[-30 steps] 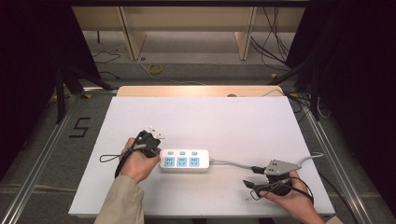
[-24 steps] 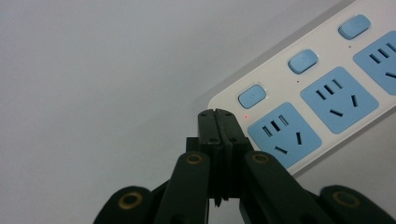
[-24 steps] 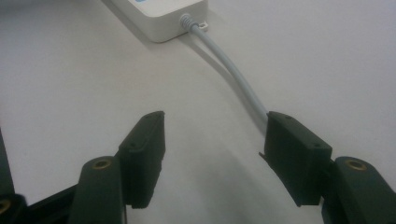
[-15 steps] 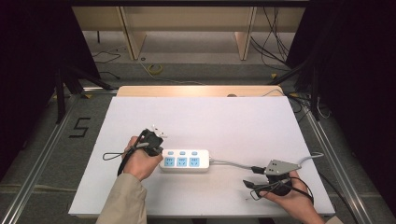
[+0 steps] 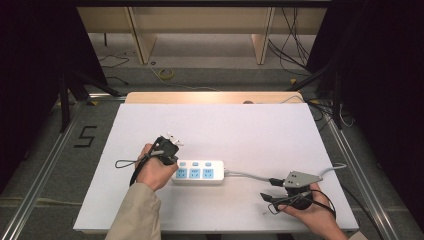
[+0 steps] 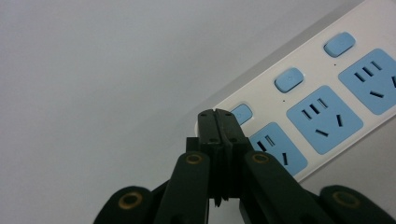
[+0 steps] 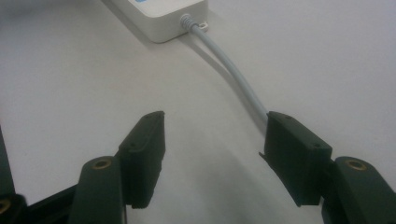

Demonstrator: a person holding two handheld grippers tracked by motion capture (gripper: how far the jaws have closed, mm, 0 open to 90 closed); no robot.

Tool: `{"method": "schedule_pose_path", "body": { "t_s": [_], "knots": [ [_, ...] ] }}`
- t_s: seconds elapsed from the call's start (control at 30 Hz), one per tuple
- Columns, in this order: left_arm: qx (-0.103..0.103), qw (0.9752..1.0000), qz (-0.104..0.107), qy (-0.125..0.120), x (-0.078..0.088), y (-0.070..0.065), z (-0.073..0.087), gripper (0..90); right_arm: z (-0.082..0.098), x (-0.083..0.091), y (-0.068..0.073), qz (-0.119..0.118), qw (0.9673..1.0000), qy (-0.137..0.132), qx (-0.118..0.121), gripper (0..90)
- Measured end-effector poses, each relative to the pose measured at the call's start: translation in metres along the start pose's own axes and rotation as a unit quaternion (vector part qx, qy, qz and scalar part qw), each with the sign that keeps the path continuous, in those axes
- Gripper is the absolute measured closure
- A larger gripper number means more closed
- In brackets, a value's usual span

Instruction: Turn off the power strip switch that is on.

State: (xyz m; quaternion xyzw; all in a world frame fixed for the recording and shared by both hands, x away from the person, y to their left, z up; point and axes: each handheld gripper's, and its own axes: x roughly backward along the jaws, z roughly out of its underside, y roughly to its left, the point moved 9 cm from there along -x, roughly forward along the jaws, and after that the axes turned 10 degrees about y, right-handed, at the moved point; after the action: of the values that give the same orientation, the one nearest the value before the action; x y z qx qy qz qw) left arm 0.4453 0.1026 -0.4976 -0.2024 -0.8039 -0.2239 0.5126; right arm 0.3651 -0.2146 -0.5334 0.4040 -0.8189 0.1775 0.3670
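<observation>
Power strip (image 5: 198, 172): lies flat at lower centre of the high view, on the white worktop (image 5: 240, 125), long side running left to right.
Build: rigid white plastic bar with rounded corners, three pale blue socket faces (image 6: 324, 114), each with a small blue rocker switch (image 6: 289, 79) above it.
Cord (image 7: 236, 70): grey, round, bendy; it leaves the strip's right end through a ribbed sleeve and curves away to the right edge of the frame.
Left gripper (image 6: 217, 116): jaws pressed together with nothing between them, tips over the strip's left end just beside the nearest switch; contact cannot be told.
Right gripper (image 7: 215, 140): jaws wide apart, lying low at lower right of the high view, the cord passing just beside one jaw.
Handling: probably light and stiff, smooth enough to slide on the worktop when a switch is pushed.
Hold: across the narrow width of the body, or steady it at the cord end; the cord itself would flex.
</observation>
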Motion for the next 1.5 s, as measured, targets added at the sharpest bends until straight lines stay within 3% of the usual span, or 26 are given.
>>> {"method": "schedule_pose_path", "body": {
  "t_s": [1.5],
  "knots": [
    [-0.012, 0.9993, 0.008, 0.034, -0.013, -0.007, -0.017, 89.7, 0.000, 0.000, 0.000, -0.002, 1.0000, 0.001, 0.000, 39.2]
  ]
}}
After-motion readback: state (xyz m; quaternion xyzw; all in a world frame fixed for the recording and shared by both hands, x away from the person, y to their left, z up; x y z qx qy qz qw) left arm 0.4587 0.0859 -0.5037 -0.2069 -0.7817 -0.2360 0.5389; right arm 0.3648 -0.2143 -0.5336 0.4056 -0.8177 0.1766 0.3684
